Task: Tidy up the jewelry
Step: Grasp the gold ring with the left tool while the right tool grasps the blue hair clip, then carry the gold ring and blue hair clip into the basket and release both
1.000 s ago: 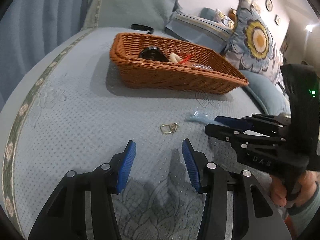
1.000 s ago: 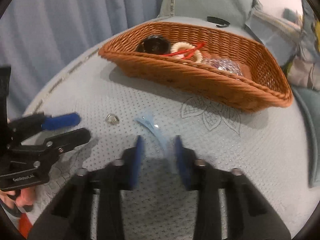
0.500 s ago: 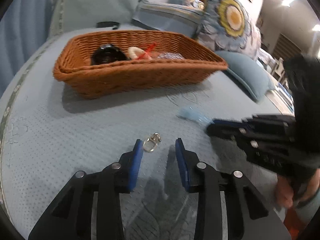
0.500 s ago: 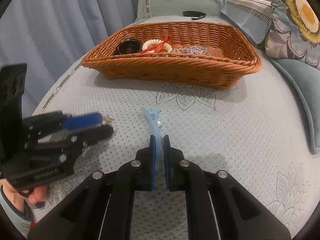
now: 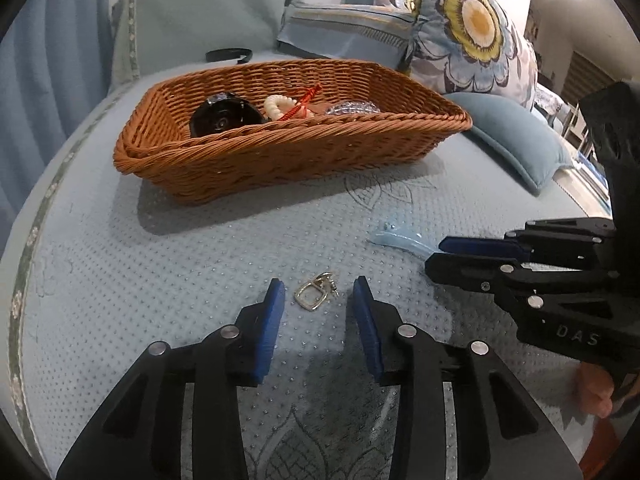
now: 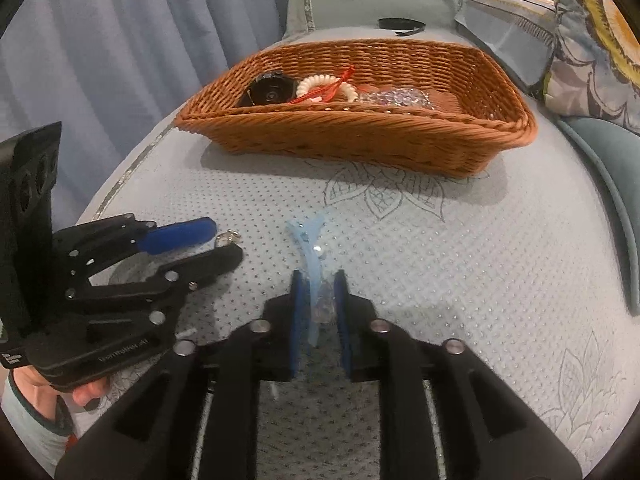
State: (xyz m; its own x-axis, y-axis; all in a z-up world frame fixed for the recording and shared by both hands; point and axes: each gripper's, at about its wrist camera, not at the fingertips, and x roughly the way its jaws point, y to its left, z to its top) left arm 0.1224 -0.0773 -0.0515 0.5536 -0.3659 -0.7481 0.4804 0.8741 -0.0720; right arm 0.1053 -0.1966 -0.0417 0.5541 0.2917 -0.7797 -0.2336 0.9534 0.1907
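I see the small gold ring (image 5: pixel 315 295) lying on the pale blue bed (image 5: pixel 120 280), just past the tips of my left gripper (image 5: pixel 319 300) — its jaws stand released on either side of the ring without touching it, and they have just been opening a little. To the right of the ring lies the light blue hair clip (image 6: pixel 310 256), its forked end pointing toward the basket. My right gripper (image 6: pixel 319 292) straddles the near half of the clip; its jaws have just been opening and now stand apart with the clip between them, the pads not pressing on it as far as I can see. Beyond both lies the brown wicker basket (image 5: pixel 280 160) on the bed, holding a black round thing (image 5: pixel 224 118), a cream bead bracelet (image 5: pixel 280 106) with a red cord (image 5: pixel 306 98), and some clear beads (image 6: pixel 396 98). Behind the basket a black band (image 5: pixel 228 55) lies on the bed near the pillows — a large flowered cushion (image 5: pixel 476 28) leans at the right. A blue curtain (image 6: pixel 100 60) hangs at the left.
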